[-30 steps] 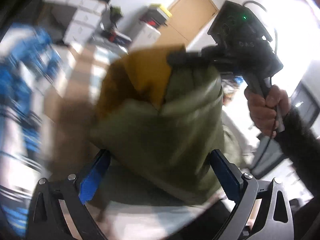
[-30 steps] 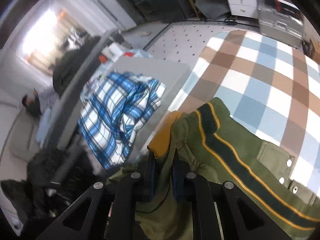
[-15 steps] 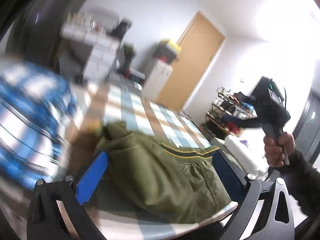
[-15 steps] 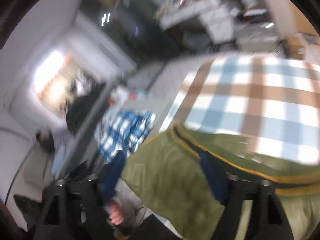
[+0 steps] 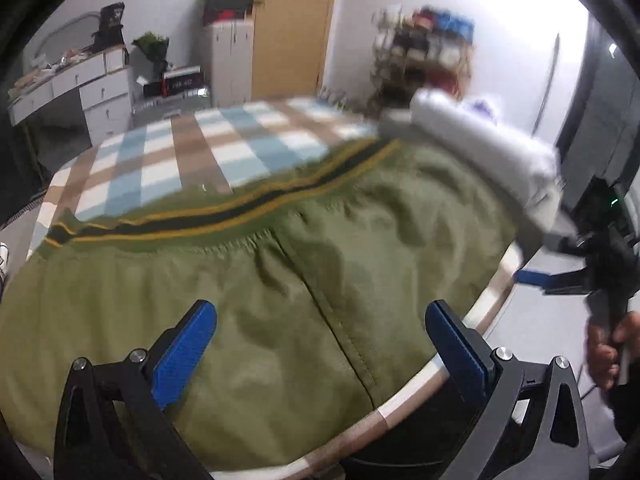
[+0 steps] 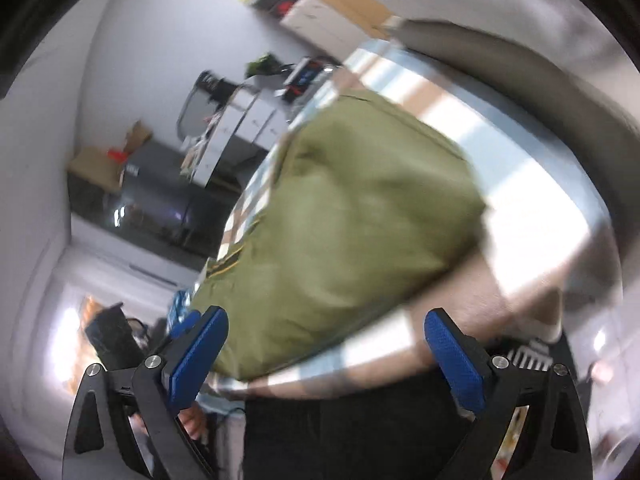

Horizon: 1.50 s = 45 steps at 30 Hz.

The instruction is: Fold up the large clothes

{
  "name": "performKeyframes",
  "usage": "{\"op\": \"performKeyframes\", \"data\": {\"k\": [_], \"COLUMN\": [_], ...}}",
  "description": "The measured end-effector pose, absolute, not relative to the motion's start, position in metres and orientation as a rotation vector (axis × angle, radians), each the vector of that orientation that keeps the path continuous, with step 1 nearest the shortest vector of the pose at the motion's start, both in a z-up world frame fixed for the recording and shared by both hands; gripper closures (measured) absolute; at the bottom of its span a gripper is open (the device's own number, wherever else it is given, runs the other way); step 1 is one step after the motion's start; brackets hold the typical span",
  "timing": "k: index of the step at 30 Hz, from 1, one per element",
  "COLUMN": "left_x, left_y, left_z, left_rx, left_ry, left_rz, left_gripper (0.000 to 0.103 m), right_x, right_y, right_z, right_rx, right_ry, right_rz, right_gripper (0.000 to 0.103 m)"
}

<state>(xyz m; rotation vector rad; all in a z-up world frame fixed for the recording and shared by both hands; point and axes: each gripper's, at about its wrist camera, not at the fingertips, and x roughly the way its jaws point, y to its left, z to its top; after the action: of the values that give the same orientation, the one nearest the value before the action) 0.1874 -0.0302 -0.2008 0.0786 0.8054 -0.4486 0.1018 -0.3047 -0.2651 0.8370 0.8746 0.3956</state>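
Observation:
An olive green jacket (image 5: 280, 280) with a black and yellow striped hem band (image 5: 224, 216) lies folded on the checked blanket (image 5: 192, 148). My left gripper (image 5: 320, 354) hovers open over its near part, blue pads wide apart and pressing nothing. The right gripper (image 5: 592, 264) shows at the right edge of the left wrist view, held by a hand (image 5: 604, 348) off the bed's corner. In the blurred, rolled right wrist view, the right gripper (image 6: 326, 360) has its jaws opening, nothing between them, and the jacket (image 6: 340, 220) lies beyond the pads.
A white rolled bolster (image 5: 480, 140) lies along the bed's far right side. White drawers (image 5: 104, 96), a tall cabinet (image 5: 228, 60), a wooden door (image 5: 292, 28) and a cluttered shelf (image 5: 424, 48) line the far wall. The bed edge (image 5: 492, 292) curves past the jacket.
The right gripper was shut on the lifted jacket's edge; it has let go, opened wide and swung away. The jacket now lies flat on the bed. The left gripper swung across.

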Motion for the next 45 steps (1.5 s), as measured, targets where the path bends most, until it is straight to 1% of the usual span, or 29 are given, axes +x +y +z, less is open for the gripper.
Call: {"op": "performKeyframes", "data": {"k": [5, 10, 13, 15, 18, 19, 20, 21, 22, 23, 25, 26, 29, 31, 38, 42, 45], "left_x": [0.185, 0.199, 0.201, 0.195, 0.197, 0.196, 0.203, 0.202, 0.203, 0.207, 0.210, 0.211, 0.214, 0.220, 0.243, 0.250, 0.261], "left_y": [-0.033, -0.012, -0.002, -0.002, -0.006, -0.005, -0.011, -0.010, -0.011, -0.013, -0.011, -0.011, -0.020, -0.025, -0.052, -0.094, -0.130], "left_z": [-0.212, -0.217, -0.218, -0.217, -0.219, -0.221, -0.223, -0.223, -0.223, -0.223, -0.223, -0.223, -0.226, -0.229, -0.228, -0.227, -0.224], "left_rx": [0.178, 0.063, 0.051, 0.059, 0.120, 0.134, 0.139, 0.137, 0.130, 0.123, 0.104, 0.102, 0.140, 0.144, 0.108, 0.129, 0.081], "left_ry": [0.865, 0.955, 0.978, 0.974, 0.975, 0.972, 0.973, 0.966, 0.960, 0.958, 0.963, 0.968, 0.974, 0.989, 1.024, 1.021, 1.010], "left_rz": [-0.326, -0.304, -0.286, -0.292, -0.306, -0.309, -0.307, -0.308, -0.310, -0.311, -0.313, -0.311, -0.303, -0.320, -0.476, -0.567, -0.664], "left_gripper": [0.001, 0.002, 0.002, 0.002, 0.001, 0.001, 0.001, 0.001, 0.001, 0.001, 0.001, 0.001, 0.001, 0.001, 0.002, 0.002, 0.003], "right_x": [0.127, 0.157, 0.165, 0.176, 0.186, 0.186, 0.185, 0.184, 0.182, 0.182, 0.183, 0.184, 0.184, 0.187, 0.177, 0.158, 0.150], "right_y": [-0.312, -0.296, -0.293, -0.282, -0.264, -0.261, -0.262, -0.263, -0.263, -0.262, -0.259, -0.259, -0.264, -0.263, -0.276, -0.286, -0.289], "right_z": [-0.280, -0.280, -0.282, -0.280, -0.280, -0.278, -0.274, -0.266, -0.260, -0.255, -0.254, -0.256, -0.262, -0.258, -0.236, -0.200, -0.164], "right_rx": [0.923, 0.901, 0.930, 0.863, 0.807, 0.826, 0.829, 0.828, 0.824, 0.805, 0.773, 0.769, 0.798, 0.772, 0.717, 0.536, 0.428], "right_ry": [0.926, 0.962, 0.938, 0.947, 0.940, 0.919, 0.896, 0.860, 0.827, 0.804, 0.788, 0.784, 0.743, 0.724, 0.652, 0.573, 0.513], "right_rz": [0.394, 0.356, 0.295, 0.310, 0.368, 0.408, 0.414, 0.422, 0.437, 0.436, 0.398, 0.377, 0.368, 0.365, 0.353, 0.291, 0.266], "right_gripper": [0.002, 0.002, 0.001, 0.002, 0.022, 0.040, 0.048, 0.049, 0.054, 0.063, 0.069, 0.074, 0.081, 0.083, 0.086, 0.087, 0.087]}}
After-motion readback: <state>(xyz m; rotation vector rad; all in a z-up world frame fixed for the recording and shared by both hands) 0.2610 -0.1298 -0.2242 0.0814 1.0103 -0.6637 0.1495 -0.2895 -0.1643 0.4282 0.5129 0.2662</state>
